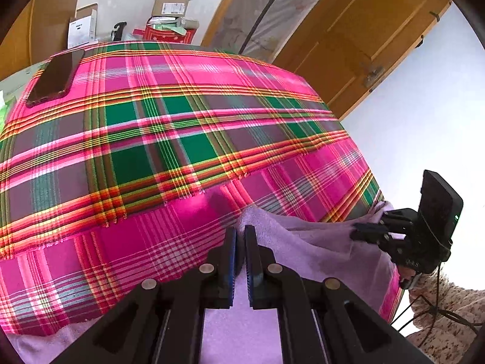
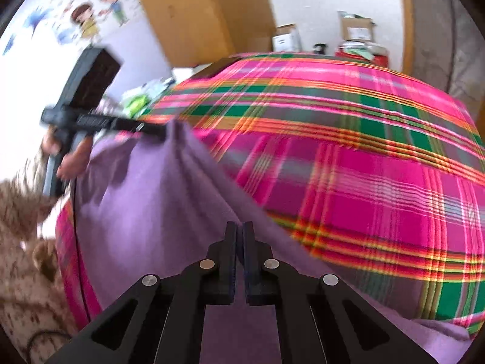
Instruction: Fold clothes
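A lilac cloth [image 1: 318,251] lies over the near edge of a bed covered by a pink, green and orange plaid blanket [image 1: 169,139]. My left gripper [image 1: 241,230] is shut on a raised fold of the cloth. Further right along the same edge, the right gripper [image 1: 363,229] pinches the cloth. In the right wrist view the lilac cloth [image 2: 157,200] is pulled up into a ridge between the two grippers. My right gripper [image 2: 241,227] is shut on it, and the left gripper [image 2: 151,129] grips its far corner.
A dark phone [image 1: 54,75] lies on the blanket at the far left. Cardboard boxes [image 1: 169,3], a white box [image 1: 83,25] and a red bag [image 1: 169,32] stand behind the bed. A wooden door [image 1: 363,39] is at the right. A person's patterned sleeve [image 1: 448,312] is behind the right gripper.
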Motion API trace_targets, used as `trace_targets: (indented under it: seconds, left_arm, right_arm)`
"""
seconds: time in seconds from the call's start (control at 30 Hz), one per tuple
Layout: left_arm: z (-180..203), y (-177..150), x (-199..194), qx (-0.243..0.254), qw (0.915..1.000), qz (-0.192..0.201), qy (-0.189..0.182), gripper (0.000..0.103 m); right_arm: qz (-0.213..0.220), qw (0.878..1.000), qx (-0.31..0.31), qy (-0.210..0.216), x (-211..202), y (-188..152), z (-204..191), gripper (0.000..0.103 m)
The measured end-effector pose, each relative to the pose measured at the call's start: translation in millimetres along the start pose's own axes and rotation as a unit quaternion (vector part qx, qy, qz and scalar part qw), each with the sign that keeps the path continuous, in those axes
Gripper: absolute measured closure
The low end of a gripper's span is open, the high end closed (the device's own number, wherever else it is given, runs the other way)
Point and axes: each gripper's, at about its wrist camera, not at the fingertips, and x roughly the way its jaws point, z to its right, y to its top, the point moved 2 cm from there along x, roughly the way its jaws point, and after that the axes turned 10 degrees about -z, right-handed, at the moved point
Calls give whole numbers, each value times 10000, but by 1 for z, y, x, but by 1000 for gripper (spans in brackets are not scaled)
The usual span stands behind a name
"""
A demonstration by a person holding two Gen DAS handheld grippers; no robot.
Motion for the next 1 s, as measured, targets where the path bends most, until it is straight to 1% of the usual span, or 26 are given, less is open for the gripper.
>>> trace_targets:
  seconds: [0.07, 0.17, 0.3, 0.37, 0.5, 0.57, 0.63, 0.7, 0.8, 0.83, 0.87, 0.93, 1.0]
  left_arm:
    - [-4, 4, 5, -103, 9999, -9, 29, 99]
    - [-13, 8, 18, -291, 9995, -151, 4, 99]
    - [-15, 7, 26, -283, 9994, -174, 59, 99]
    - [-17, 6, 28, -318, 9993, -192, 56, 99]
    - [-18, 4, 28, -383, 9990, -202, 126, 99]
    - [-17, 2, 23, -389, 9989, -147, 193, 98]
    - [-19, -2, 15, -461, 9986, -65, 236, 98]
    - [-21, -7, 2, -549, 9979, 72, 327, 97]
    - [-23, -22, -19, -692, 9964, 285, 406, 88]
    - [-23, -28, -25, -727, 9960, 344, 402, 84]
    - [-22, -34, -31, -761, 9955, 402, 398, 82]
    - [-19, -54, -44, -767, 9945, 505, 496, 82]
    - [-18, -71, -50, -796, 9933, 545, 632, 82]
  right_arm:
    - [37, 9997, 152, -209, 3, 5, 5, 99]
    - [-127, 9988, 255, -401, 17, 9, 12, 99]
    - [-267, 9975, 369, -541, 31, 12, 17, 99]
    - [-250, 9974, 369, -571, 30, 12, 18, 99]
    - [-212, 9957, 469, -768, 32, 15, 21, 96]
    - [-114, 9942, 515, -938, 28, 15, 20, 93]
    - [26, 9918, 577, -1141, 20, 13, 19, 92]
    - [129, 9908, 675, -1170, 11, 9, 20, 91]
    - [334, 9888, 789, -1221, -6, 0, 17, 86]
    - [376, 9897, 754, -1154, -10, -2, 14, 85]
    - [418, 9906, 717, -1086, -14, -5, 10, 85]
    - [476, 9925, 562, -979, -21, -12, -4, 78]
    - [492, 9942, 366, -882, -24, -22, -20, 77]
